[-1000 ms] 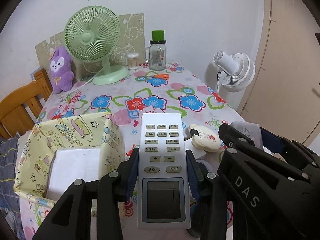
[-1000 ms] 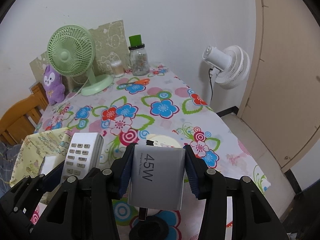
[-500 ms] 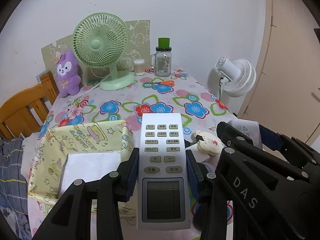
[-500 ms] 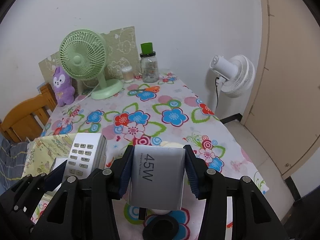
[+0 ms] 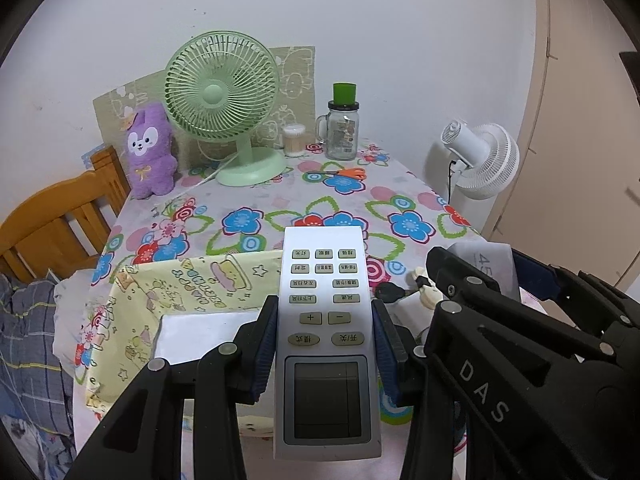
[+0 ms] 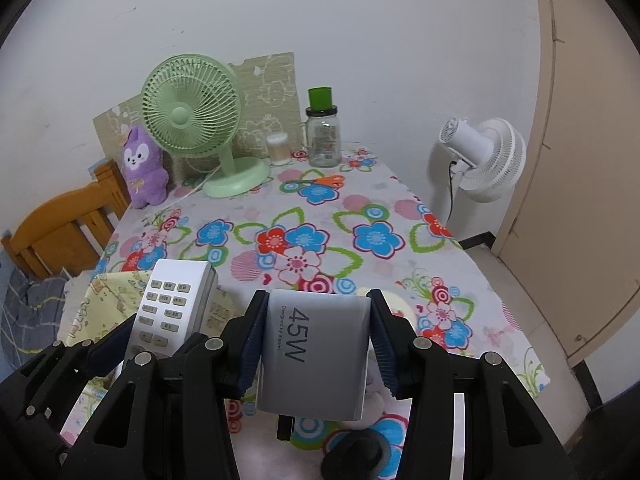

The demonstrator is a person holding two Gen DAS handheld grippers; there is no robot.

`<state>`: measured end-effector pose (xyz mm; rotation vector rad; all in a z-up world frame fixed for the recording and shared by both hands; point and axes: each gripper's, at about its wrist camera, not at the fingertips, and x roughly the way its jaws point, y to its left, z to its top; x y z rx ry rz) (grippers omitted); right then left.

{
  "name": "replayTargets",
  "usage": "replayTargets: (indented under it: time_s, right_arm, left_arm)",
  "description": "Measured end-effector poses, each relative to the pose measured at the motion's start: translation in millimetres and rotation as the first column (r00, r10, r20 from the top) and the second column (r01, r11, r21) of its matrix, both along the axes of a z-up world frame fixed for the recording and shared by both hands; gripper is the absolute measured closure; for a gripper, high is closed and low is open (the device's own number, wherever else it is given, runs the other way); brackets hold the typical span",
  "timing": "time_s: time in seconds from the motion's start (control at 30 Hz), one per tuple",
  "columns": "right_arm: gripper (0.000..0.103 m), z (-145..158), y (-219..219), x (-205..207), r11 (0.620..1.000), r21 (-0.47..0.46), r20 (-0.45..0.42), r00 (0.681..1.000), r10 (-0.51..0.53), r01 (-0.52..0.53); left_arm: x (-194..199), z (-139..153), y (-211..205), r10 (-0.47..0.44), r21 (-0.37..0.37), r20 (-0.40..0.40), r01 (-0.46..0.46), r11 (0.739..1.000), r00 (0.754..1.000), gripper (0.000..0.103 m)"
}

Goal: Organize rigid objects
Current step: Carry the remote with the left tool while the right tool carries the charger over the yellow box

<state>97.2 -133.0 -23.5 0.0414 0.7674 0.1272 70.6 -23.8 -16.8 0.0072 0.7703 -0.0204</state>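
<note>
Left gripper [image 5: 325, 344]: clenched on the remote control [image 5: 326, 344], centre-bottom of frame.
Right gripper [image 6: 316, 344]: clenched on the 45W charger [image 6: 316, 348], centre-bottom, above the floral tablecloth [image 6: 320, 216].
Remote axis: long axis along the fingers, button end pointing up-frame, screen end nearest the camera.
Fabric bin [image 5: 192, 280]: lower left, holding a white box [image 5: 200, 332].
Progress: both items aloft, neither binned; small keychain-like item [image 5: 424, 292] possibly left, partly hidden.

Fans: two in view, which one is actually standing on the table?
The green fan, its round base resting on the floral tablecloth beside the purple plush. The white fan stands off the table's right edge.
</note>
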Motion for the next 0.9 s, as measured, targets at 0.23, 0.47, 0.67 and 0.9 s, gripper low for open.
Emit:
replayTargets:
  time_s: [0.23, 0.47, 0.67, 0.9]
  right_arm:
    - [0.052, 1, 22, 3, 1.0, -0.007, -0.006, 1.0, 0.022, -0.022]
    - [0.052, 0, 45, 8, 0.998, -0.009, -0.015, 0.998, 0.056, -0.056]
    - [0.052, -4, 66, 13, 0.996, -0.012, -0.042, 0.995, 0.09, -0.091]
    - [0.052, -8, 87, 19, 0.994, -0.011, -0.057, 0.992, 0.109, -0.11]
  left_arm:
    - [0, 0, 20, 0.013, 0.002, -0.003, -0.013, 1.0, 1.0, 0.058]
    - [2, -1, 42, 0.032, 0.001, -0.01, -0.032, 0.999, 0.999, 0.058]
    - [8, -4, 56, 0.022, 0.025, -0.037, -0.021, 0.999, 0.999, 0.058]
    - [14, -7, 74, 0.033, 0.028, -0.048, -0.032, 0.999, 0.998, 0.058]
